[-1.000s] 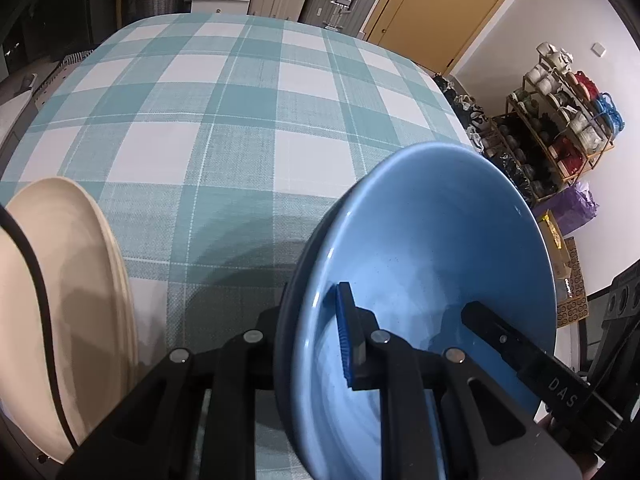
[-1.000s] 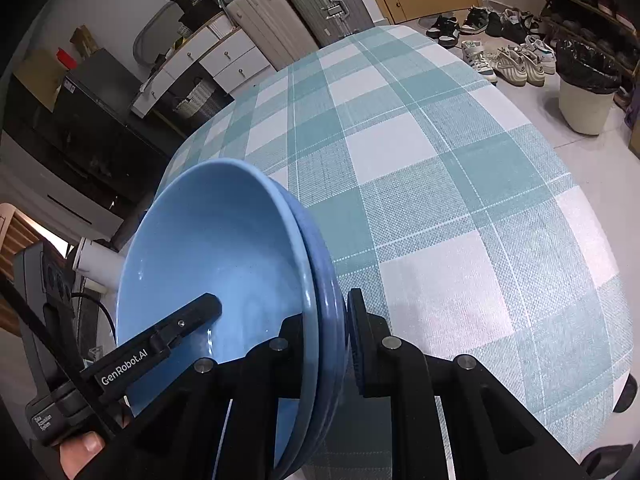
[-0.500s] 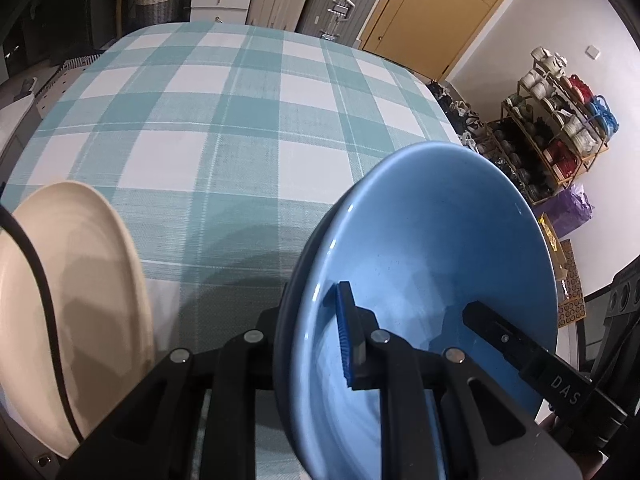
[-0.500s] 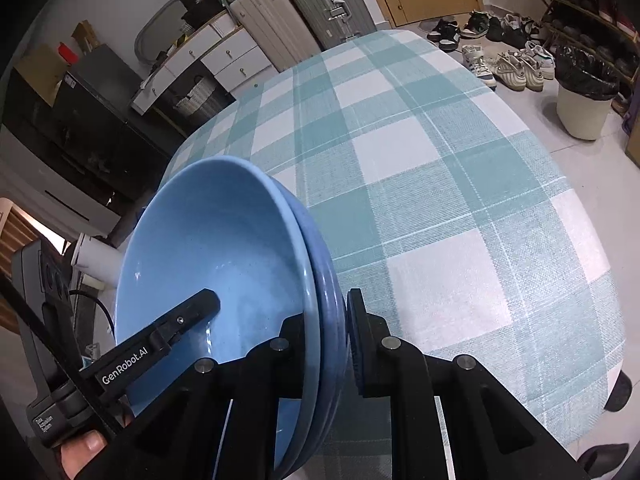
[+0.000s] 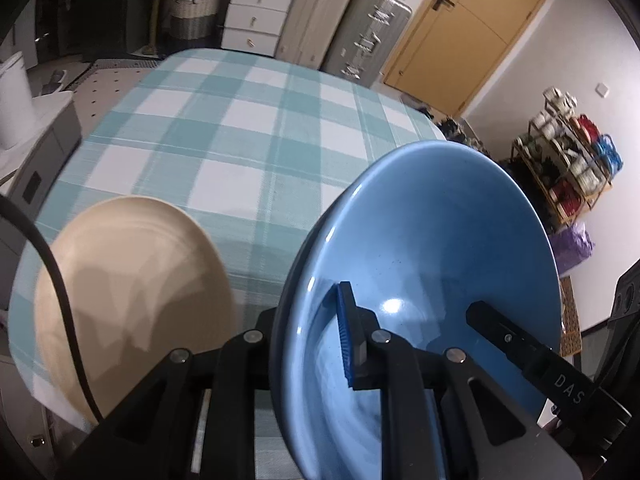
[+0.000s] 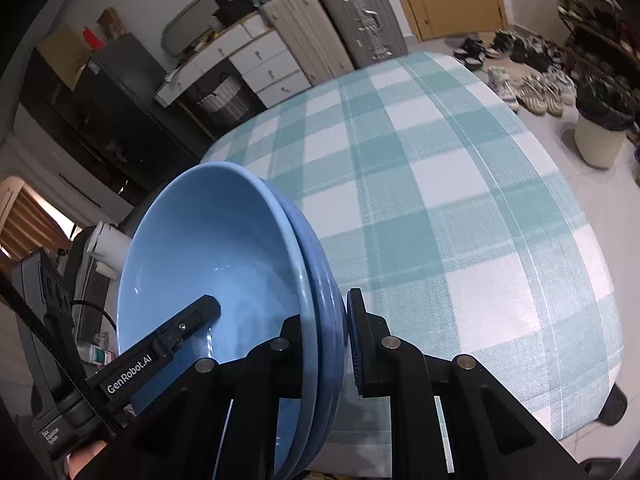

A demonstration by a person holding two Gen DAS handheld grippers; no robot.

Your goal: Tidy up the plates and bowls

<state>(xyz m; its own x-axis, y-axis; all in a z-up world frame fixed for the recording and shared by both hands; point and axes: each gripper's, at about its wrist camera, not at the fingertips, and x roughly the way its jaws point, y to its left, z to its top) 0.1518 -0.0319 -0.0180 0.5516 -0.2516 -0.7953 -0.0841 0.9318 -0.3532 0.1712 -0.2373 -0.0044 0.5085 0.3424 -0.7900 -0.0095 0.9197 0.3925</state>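
Both grippers clamp the nested blue bowls (image 5: 432,264) at opposite rims, jaws nearly closed: left gripper (image 5: 308,336) lower centre, right gripper (image 6: 324,332) lower centre, above the checked tablecloth (image 6: 440,184).

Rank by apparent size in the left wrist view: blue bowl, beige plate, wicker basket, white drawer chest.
1. blue bowl
2. beige plate, nearly as large
3. white drawer chest
4. wicker basket

The last two stand far back; true sizes unsure.
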